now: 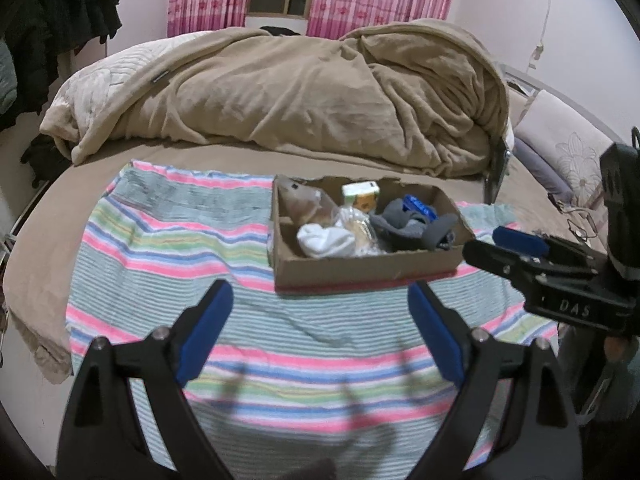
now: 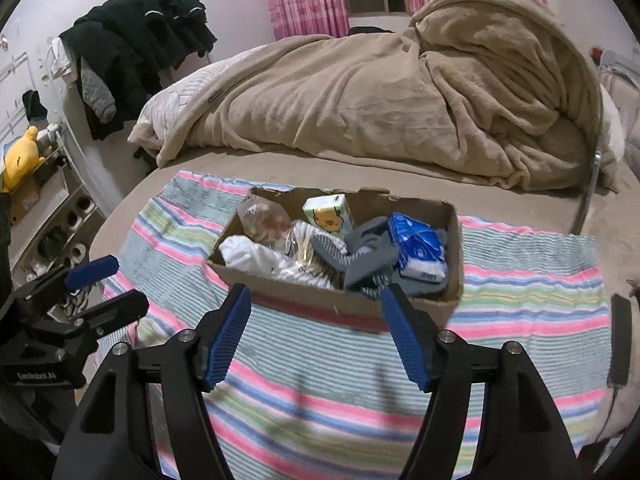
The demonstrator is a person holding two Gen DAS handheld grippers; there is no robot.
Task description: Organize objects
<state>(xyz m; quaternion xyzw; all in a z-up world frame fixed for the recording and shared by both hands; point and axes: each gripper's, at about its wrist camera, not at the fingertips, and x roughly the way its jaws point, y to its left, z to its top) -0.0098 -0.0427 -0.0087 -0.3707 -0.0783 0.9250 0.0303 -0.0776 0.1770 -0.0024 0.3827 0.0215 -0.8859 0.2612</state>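
A shallow cardboard box [image 1: 352, 270] [image 2: 304, 300] stands on a striped towel [image 1: 168, 240] [image 2: 520, 292] on the bed. It holds a white sock [image 1: 326, 240] [image 2: 256, 258], a grey sock [image 1: 408, 226] [image 2: 368, 258], a blue tissue pack [image 2: 418, 246] [image 1: 420, 205], a green-yellow tissue pack [image 1: 361, 195] [image 2: 328, 214] and clear plastic bags [image 2: 264, 220]. My left gripper [image 1: 322, 300] is open and empty, short of the box. My right gripper [image 2: 316, 304] is open and empty, at the box's near wall; it also shows in the left wrist view [image 1: 496, 250].
A heaped tan blanket [image 1: 304, 96] [image 2: 400, 92] fills the bed behind the box. A dark phone [image 2: 620, 340] lies at the towel's right edge. Dark clothes [image 2: 132, 48] hang at the left above shelves holding a yellow plush toy [image 2: 20, 156]. A pillow [image 1: 560, 148] lies at the right.
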